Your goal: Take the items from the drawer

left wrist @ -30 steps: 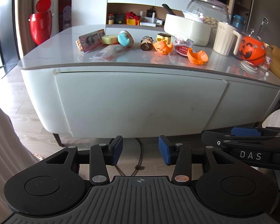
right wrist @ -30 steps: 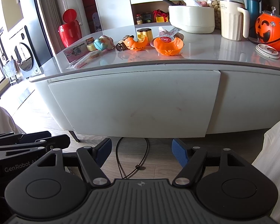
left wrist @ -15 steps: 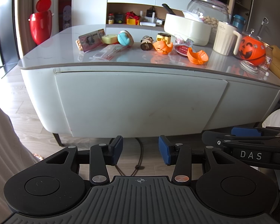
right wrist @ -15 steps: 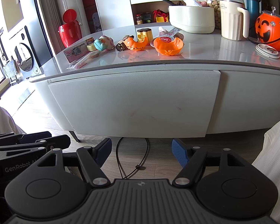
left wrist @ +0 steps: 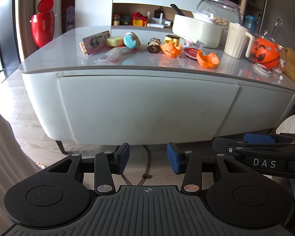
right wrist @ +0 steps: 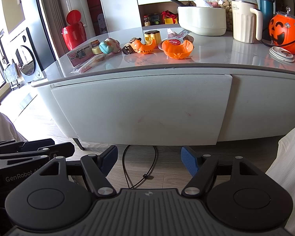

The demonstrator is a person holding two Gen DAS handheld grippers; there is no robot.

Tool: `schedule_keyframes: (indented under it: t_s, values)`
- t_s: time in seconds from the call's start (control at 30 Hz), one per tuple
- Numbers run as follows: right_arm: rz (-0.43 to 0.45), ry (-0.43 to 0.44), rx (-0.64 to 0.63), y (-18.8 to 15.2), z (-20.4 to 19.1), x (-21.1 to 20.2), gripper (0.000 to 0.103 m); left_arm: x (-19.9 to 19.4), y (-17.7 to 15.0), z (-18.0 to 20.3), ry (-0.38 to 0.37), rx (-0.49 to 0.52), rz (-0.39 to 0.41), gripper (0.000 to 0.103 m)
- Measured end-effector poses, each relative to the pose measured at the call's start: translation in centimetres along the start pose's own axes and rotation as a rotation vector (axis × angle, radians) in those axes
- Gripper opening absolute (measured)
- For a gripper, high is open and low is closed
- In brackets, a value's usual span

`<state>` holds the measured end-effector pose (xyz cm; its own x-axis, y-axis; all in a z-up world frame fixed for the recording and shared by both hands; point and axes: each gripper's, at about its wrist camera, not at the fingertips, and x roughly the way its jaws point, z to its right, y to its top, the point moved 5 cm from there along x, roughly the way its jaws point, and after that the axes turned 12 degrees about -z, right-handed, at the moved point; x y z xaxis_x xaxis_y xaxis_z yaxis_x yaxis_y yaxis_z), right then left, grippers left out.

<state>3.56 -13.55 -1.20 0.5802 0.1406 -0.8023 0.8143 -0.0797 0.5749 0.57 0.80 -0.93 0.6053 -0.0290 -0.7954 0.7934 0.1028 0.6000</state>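
The white drawer front (left wrist: 147, 106) (right wrist: 143, 108) of a low table fills the middle of both views and is closed flush. My left gripper (left wrist: 148, 158) hangs open and empty below it, well back from the drawer. My right gripper (right wrist: 149, 160) is open wider, also empty, at the same distance. Each gripper shows in the other's view: the right one (left wrist: 265, 153) at the right edge, the left one (right wrist: 29, 153) at the left edge. The drawer's contents are hidden.
The grey tabletop (left wrist: 68, 45) carries small toys, orange pumpkin halves (right wrist: 177, 48), a snack pack (left wrist: 96, 42), a cream pot (right wrist: 201, 20), a jug (right wrist: 244, 21) and a pumpkin bucket (right wrist: 286, 32). A black cable (right wrist: 139, 167) lies on the wooden floor. A red bin (left wrist: 42, 27) stands behind.
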Motion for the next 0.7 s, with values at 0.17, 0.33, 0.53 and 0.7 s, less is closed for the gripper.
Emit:
schedule_keyframes:
  t_s: [0.17,0.33,0.53,0.7]
  values:
    - [0.0,0.0,-0.001,0.02,-0.01,-0.02,0.072,0.1,-0.07,0.05,0.001,0.0,-0.001,0.047]
    - [-0.005,0.0,-0.01,-0.08,-0.27,-0.01,0.072,0.25,-0.2,0.18,0.002,0.002,-0.003,0.047]
    - [-0.012,0.001,-0.011,-0.15,-0.28,0.07,0.072,0.22,-0.18,0.49,-0.001,0.008,-0.007,0.047]
    - [-0.018,0.003,-0.008,-0.22,-0.34,0.16,0.072,0.22,-0.17,0.51,-0.001,0.008,-0.007,0.047]
